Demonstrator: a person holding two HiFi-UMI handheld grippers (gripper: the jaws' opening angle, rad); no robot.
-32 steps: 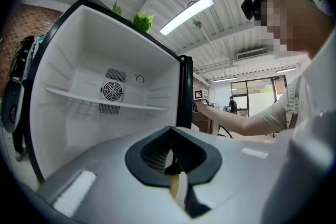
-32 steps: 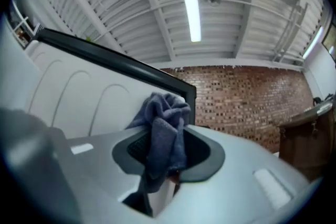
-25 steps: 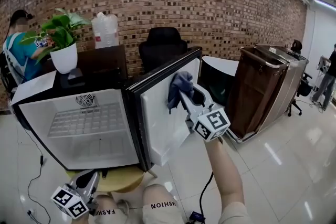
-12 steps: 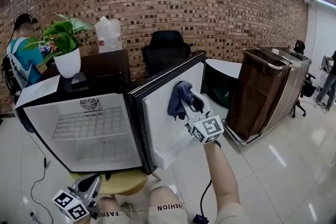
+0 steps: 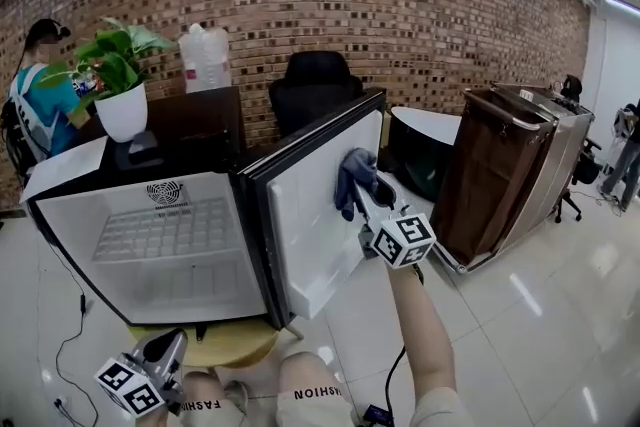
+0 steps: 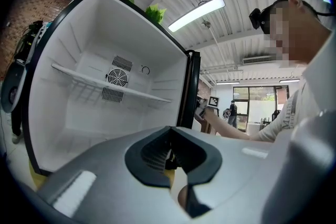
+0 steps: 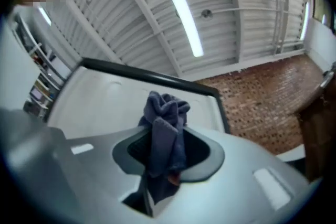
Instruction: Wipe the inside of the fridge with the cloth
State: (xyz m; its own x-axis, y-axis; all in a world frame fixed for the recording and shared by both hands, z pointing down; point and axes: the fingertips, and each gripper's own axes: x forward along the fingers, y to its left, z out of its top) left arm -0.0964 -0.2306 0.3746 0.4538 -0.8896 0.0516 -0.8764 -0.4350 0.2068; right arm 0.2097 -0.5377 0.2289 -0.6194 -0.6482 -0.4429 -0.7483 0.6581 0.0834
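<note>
Well, the job looks to be somewhere in the middle, as far as I can judge from here. The fridge (image 5: 62,177) stands wide open and empty, its door (image 5: 310,225) swung out to the right. The right gripper (image 5: 364,187) is up at the inner face of that door, jaws clamped on the bunched blue cloth (image 5: 350,175). The wad sticks out past the jaw tips and sits high on the white door lining, near its outer edge. It appears to be against the panel, though I can't swear to firm contact. So the step in hand seems to be the door lining, upper part, with the lower stretch of it yet to be covered.

The left gripper (image 5: 170,347) hangs low by the person's knees, pointing towards the open compartment, jaws closed with nothing between them. It takes no part in the wiping.

The compartment itself, with the wire shelf (image 5: 165,230), the side walls and the back with its fan grille, looks white and clean. I can't tell whether it has been wiped or awaits its turn; nothing there shows streaks or damp.
</note>
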